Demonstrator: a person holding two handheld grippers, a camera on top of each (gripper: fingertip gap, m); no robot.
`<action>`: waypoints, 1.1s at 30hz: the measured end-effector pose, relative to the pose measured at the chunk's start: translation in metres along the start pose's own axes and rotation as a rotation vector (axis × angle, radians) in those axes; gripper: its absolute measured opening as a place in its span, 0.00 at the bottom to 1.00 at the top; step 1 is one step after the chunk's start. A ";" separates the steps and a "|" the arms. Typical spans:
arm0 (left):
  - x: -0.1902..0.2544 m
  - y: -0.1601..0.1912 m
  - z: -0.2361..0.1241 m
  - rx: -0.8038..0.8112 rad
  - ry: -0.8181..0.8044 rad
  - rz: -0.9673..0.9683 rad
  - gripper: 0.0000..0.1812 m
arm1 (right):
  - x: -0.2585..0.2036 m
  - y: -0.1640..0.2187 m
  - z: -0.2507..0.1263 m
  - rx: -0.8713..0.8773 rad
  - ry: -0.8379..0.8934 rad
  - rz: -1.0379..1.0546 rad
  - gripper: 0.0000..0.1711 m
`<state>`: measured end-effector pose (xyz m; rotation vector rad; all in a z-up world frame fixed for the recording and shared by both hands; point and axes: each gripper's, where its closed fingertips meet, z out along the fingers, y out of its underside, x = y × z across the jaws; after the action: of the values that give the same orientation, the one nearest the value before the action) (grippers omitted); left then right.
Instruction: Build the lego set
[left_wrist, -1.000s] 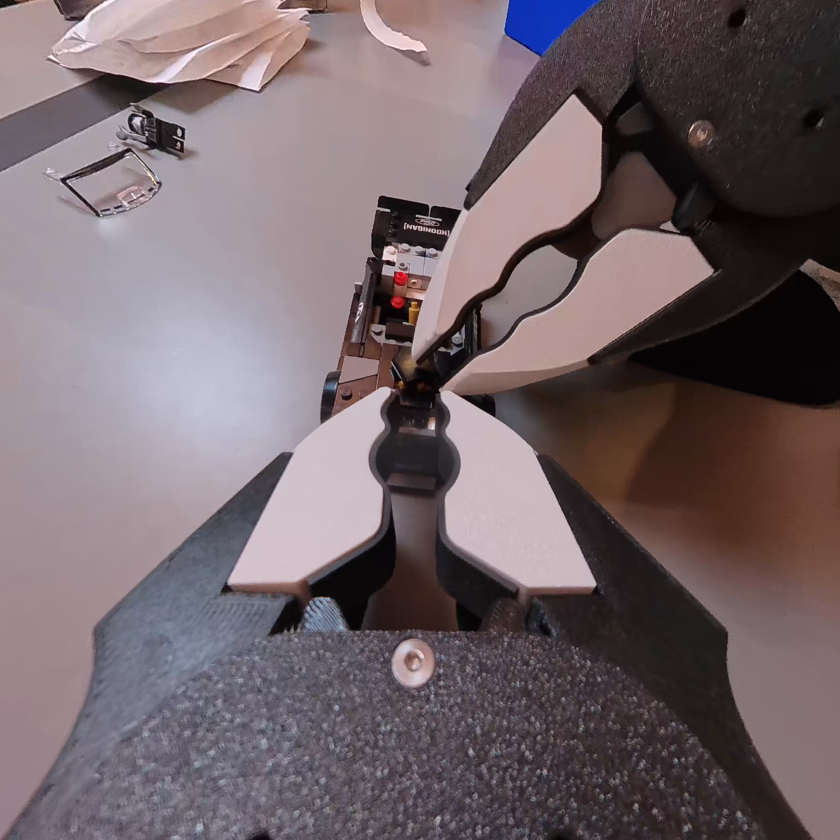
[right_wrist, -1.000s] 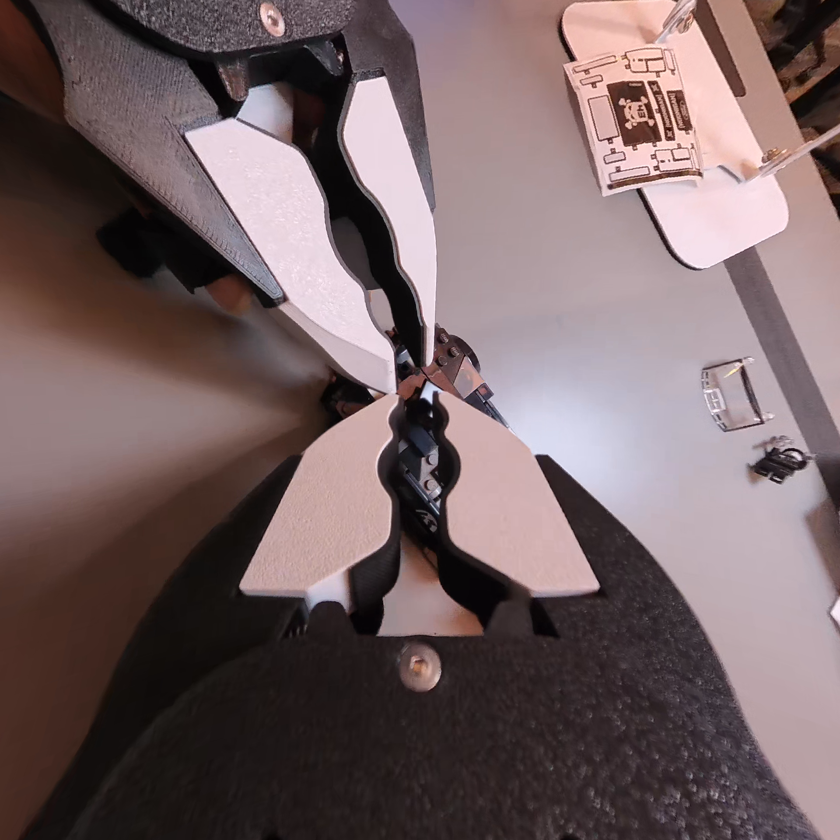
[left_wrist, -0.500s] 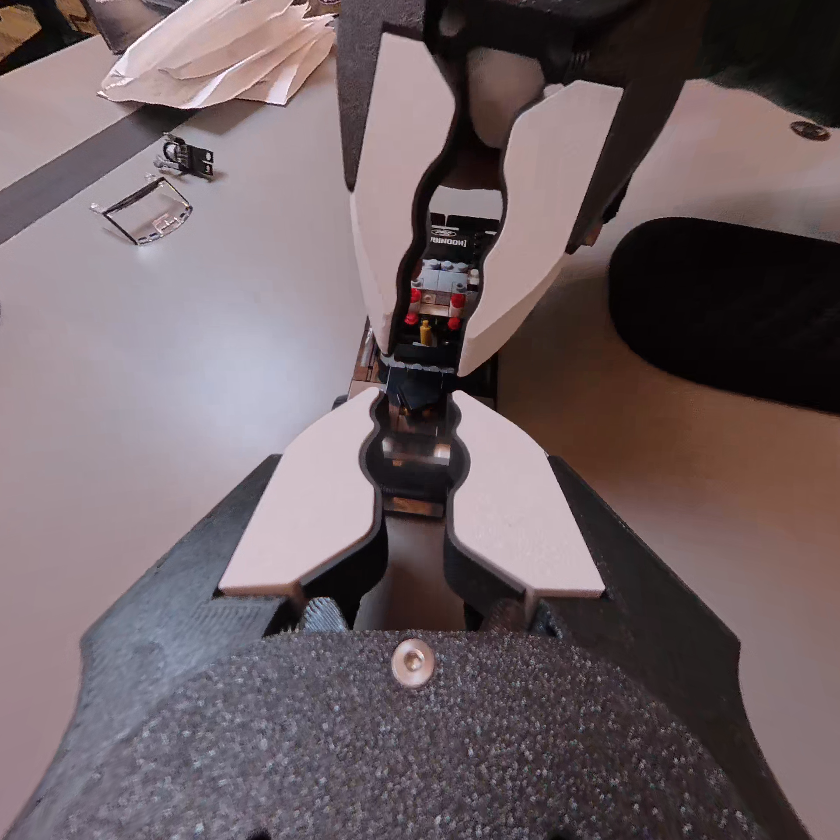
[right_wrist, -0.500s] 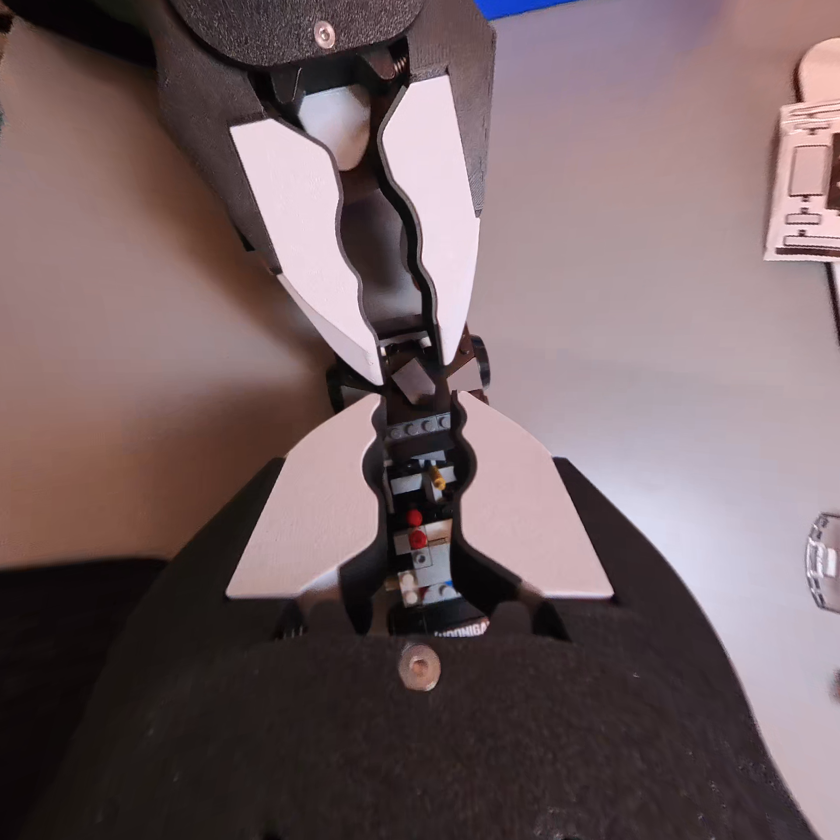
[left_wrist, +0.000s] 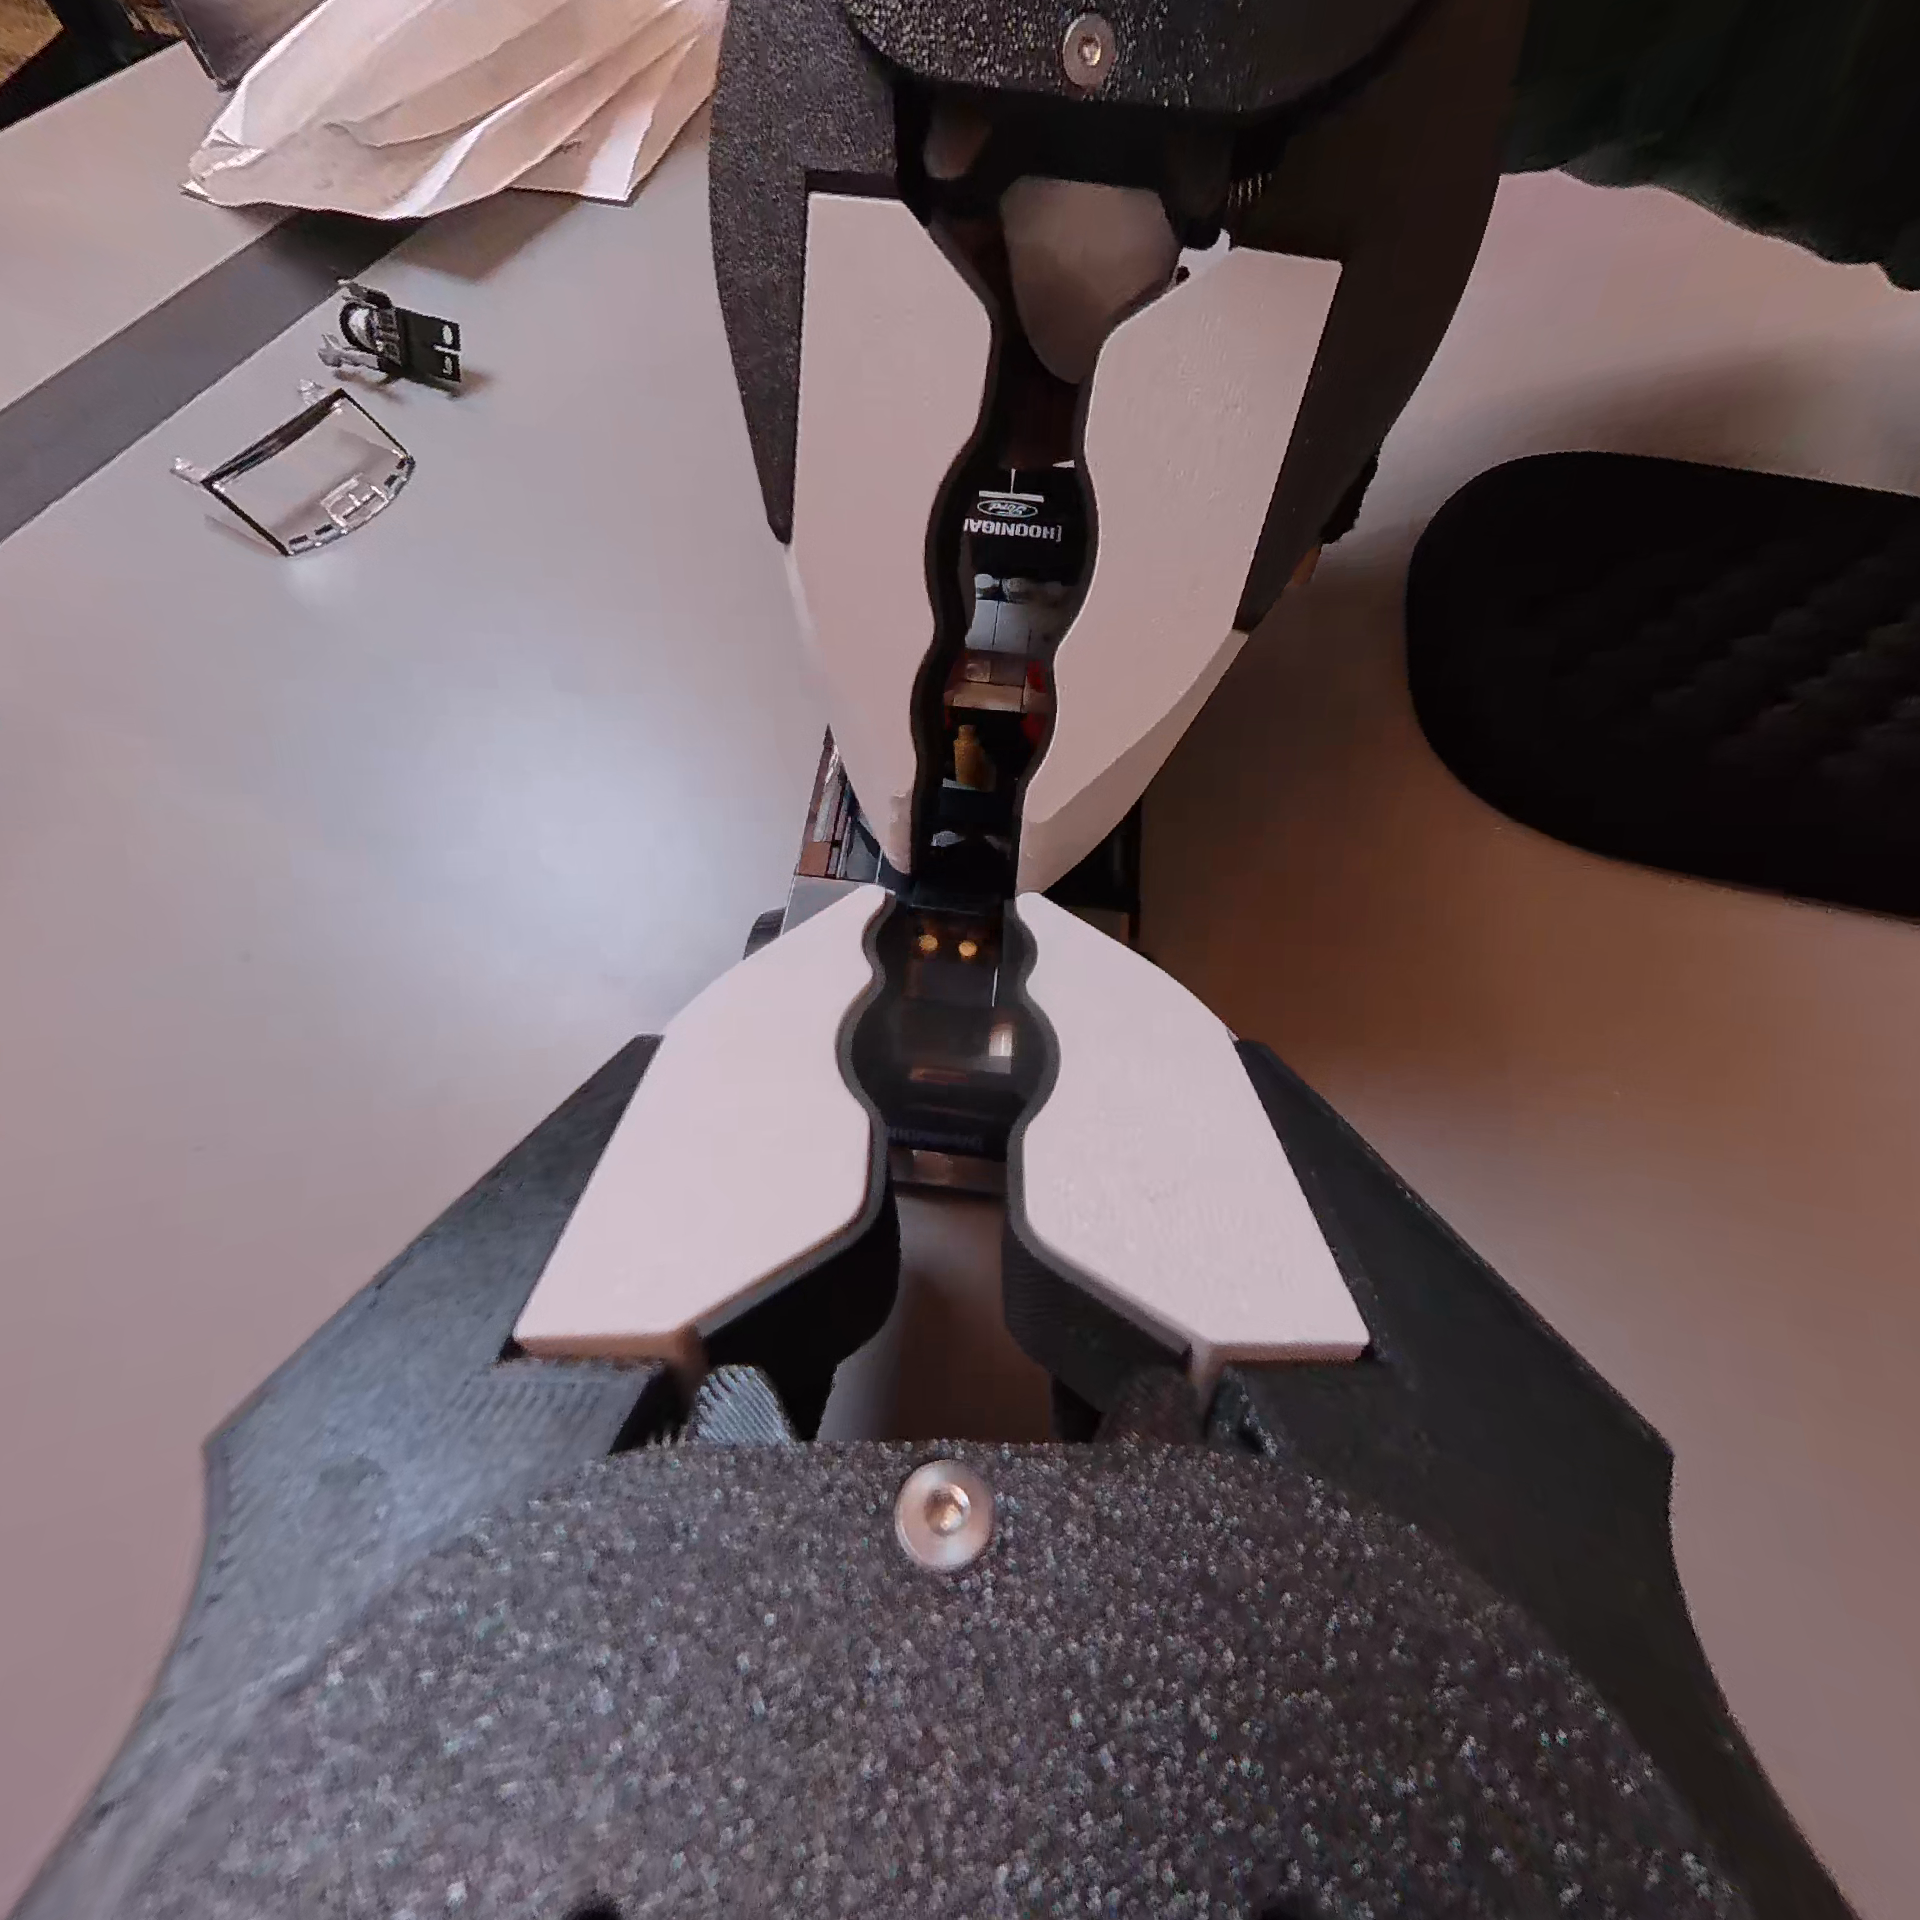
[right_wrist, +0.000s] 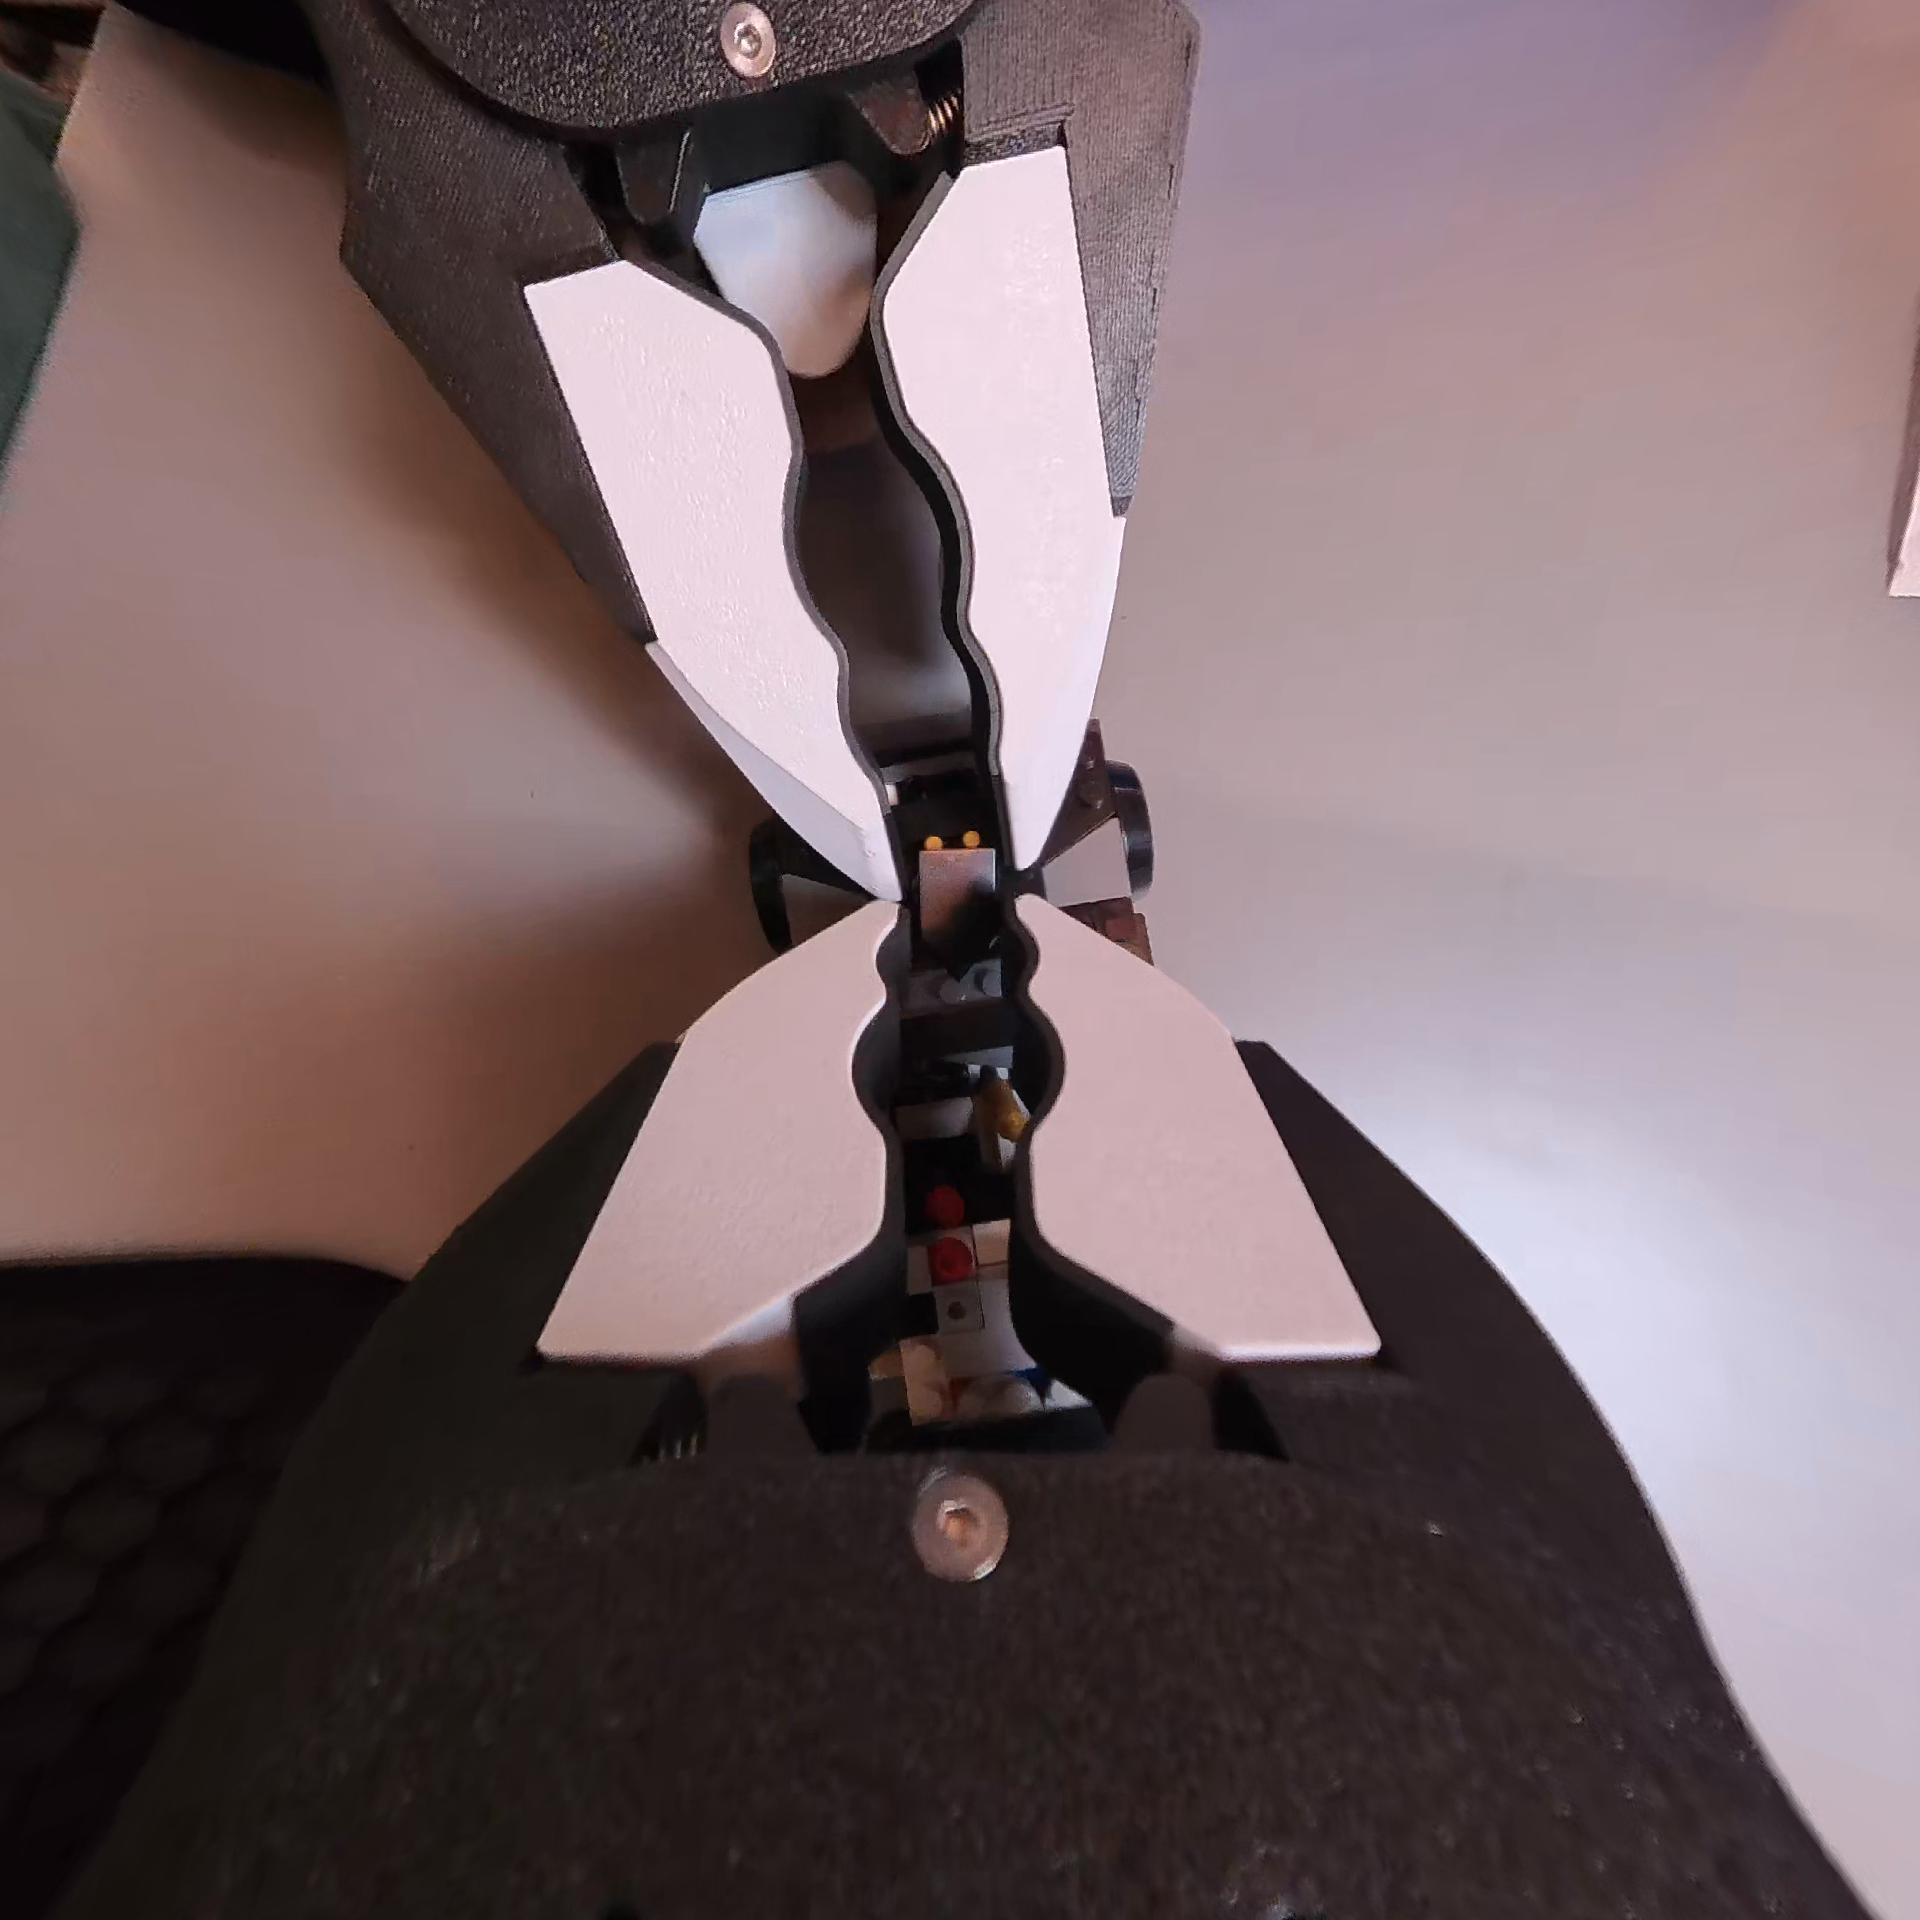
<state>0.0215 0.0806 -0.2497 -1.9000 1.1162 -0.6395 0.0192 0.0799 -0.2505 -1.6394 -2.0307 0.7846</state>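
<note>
A black lego car stands on the grey table, with red and yellow studs showing in its open middle. My left gripper and my right gripper meet tip to tip over it. Each has its fingers closed to a narrow gap along the car's centre line. The left gripper holds the end with two yellow dots, the right gripper the end with the printed black plate. The right gripper shows at the top of the left wrist view, and the left gripper at the top of the right wrist view. The fingers hide most of the car's sides; a wheel sticks out.
A clear windscreen piece and a small black part lie on the table at the left. Crumpled white paper bags lie behind them. A black padded mat is on the right. A white sheet's edge shows at the far right. The grippers are tip to tip, or close to it.
The right gripper swung from the car's side to face the left gripper head-on, opened, came down over the car's length and narrowed on it. The left gripper stayed on the car.
</note>
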 end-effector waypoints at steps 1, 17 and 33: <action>0.000 0.000 0.000 0.002 0.001 0.000 0.10 | 0.000 0.000 0.000 0.003 0.001 0.004 0.09; 0.000 0.004 -0.007 0.000 0.026 0.046 0.09 | 0.000 -0.005 0.000 -0.059 0.013 -0.069 0.10; 0.002 0.003 -0.006 -0.015 0.038 0.047 0.09 | 0.004 -0.009 -0.015 0.008 -0.002 0.072 0.04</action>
<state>0.0165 0.0756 -0.2493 -1.8755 1.1886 -0.6450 0.0209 0.0852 -0.2330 -1.7163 -1.9771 0.8179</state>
